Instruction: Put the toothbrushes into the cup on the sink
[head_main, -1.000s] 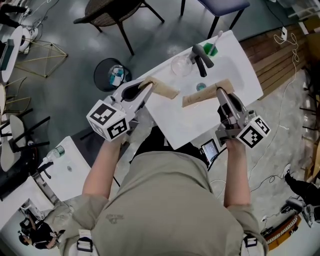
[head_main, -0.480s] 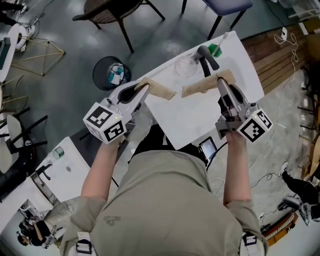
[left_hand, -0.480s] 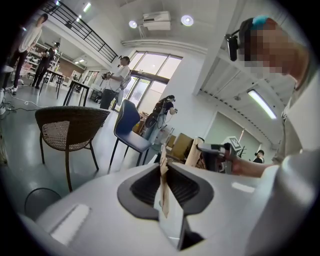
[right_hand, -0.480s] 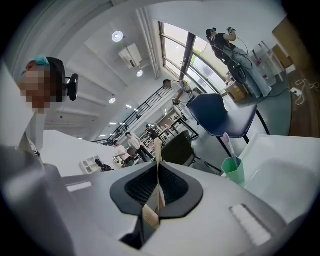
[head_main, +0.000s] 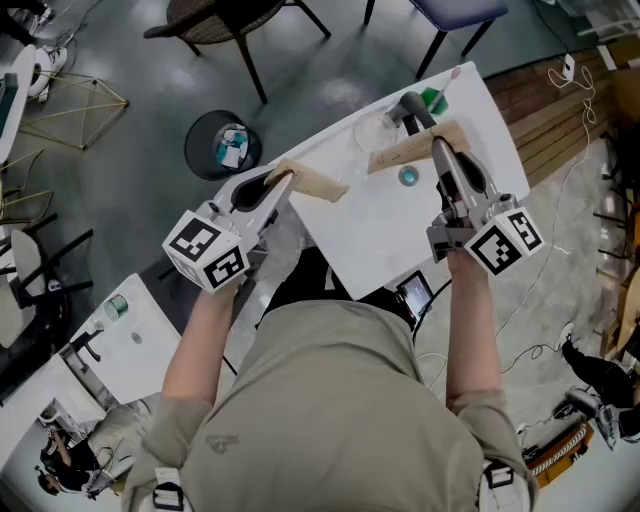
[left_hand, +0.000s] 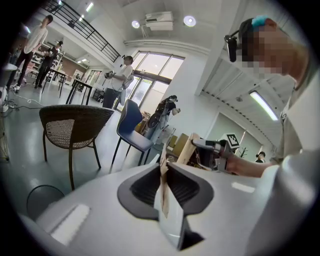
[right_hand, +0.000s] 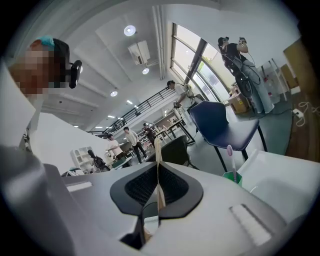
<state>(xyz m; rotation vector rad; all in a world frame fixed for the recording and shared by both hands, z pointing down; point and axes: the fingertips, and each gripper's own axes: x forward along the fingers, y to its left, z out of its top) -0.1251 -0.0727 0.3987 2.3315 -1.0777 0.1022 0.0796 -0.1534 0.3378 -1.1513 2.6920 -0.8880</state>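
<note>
A white sink (head_main: 372, 236) has a dark faucet (head_main: 411, 107) at its far end, and beside it a green cup (head_main: 431, 98) holding a pink toothbrush (head_main: 449, 76). My left gripper (head_main: 288, 178) hovers at the sink's left edge, shut on a flat tan cardboard pack (head_main: 314, 182), seen edge-on in the left gripper view (left_hand: 161, 186). My right gripper (head_main: 437, 148) hangs over the basin just short of the faucet, shut on a second tan pack (head_main: 403, 154). That pack shows edge-on between its jaws (right_hand: 158, 186), with the green cup (right_hand: 231, 177) ahead to the right.
A clear glass (head_main: 366, 131) stands left of the faucet. The drain (head_main: 408, 177) shows in the basin. A black waste bin (head_main: 221, 147) stands on the floor left of the sink, with chairs beyond. A second white sink (head_main: 135, 345) is at lower left.
My right gripper has carried its tan pack farther along the sink toward the faucet, uncovering the drain. The left gripper has shifted slightly left with its pack.
</note>
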